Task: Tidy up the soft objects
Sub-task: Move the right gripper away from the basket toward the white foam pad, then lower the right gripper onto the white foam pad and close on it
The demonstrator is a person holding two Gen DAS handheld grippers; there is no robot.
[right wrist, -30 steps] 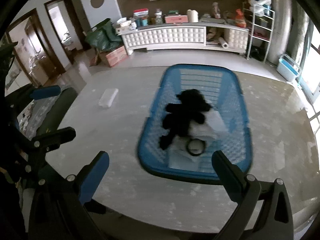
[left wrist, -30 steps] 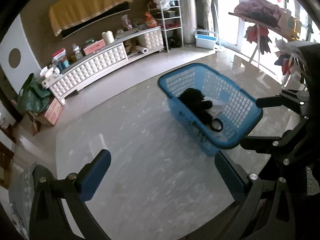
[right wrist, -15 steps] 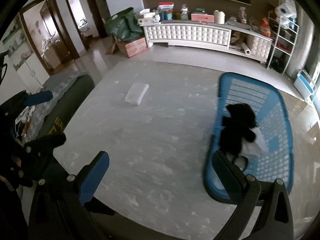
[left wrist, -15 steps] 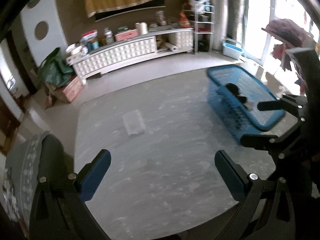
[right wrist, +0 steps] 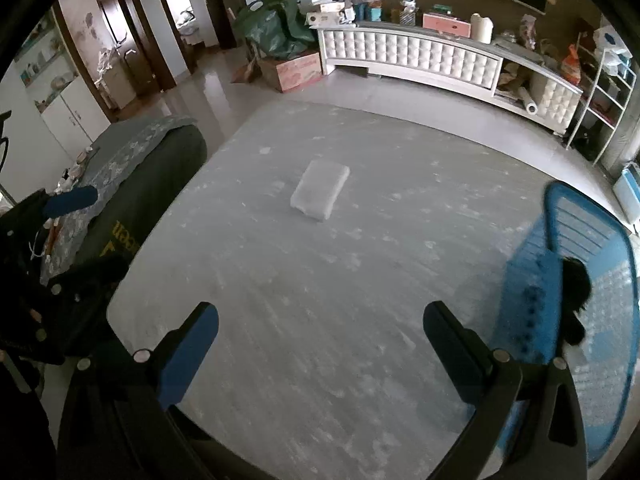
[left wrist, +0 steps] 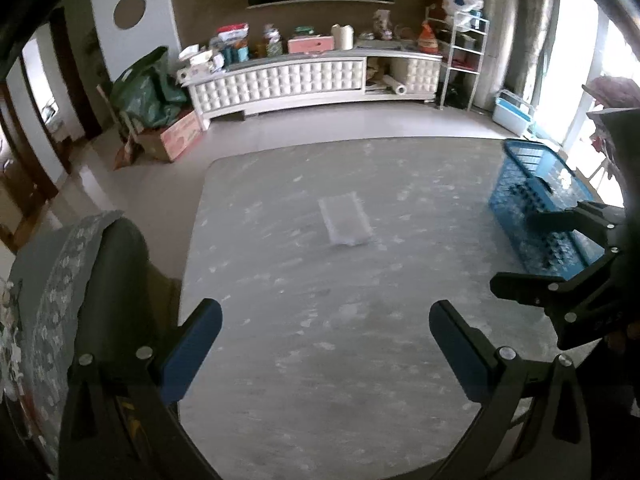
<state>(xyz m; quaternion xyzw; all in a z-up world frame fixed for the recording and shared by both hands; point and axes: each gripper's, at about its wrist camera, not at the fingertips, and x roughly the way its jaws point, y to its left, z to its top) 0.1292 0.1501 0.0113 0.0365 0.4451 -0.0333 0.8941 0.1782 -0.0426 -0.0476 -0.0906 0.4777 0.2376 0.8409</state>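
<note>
A grey mat (right wrist: pixel 320 300) is seen spread across a living-room floor, viewed from two handheld grippers raised above it. The left gripper (left wrist: pixel 325 344) is held with its blue-padded jaws spread wide and nothing between them; the right gripper (right wrist: pixel 320 340) is likewise held wide apart and empty. A pale, clear-wrapped soft packet (right wrist: pixel 320 195) is seen lying flat near the middle of the mat, well apart from both grippers. A blue mesh basket (right wrist: pixel 532 292) is placed at the mat's right edge, with a black plush toy (right wrist: pixel 576 292) lying inside it. A long white cabinet (left wrist: pixel 304 80) is set against the far wall.
</note>
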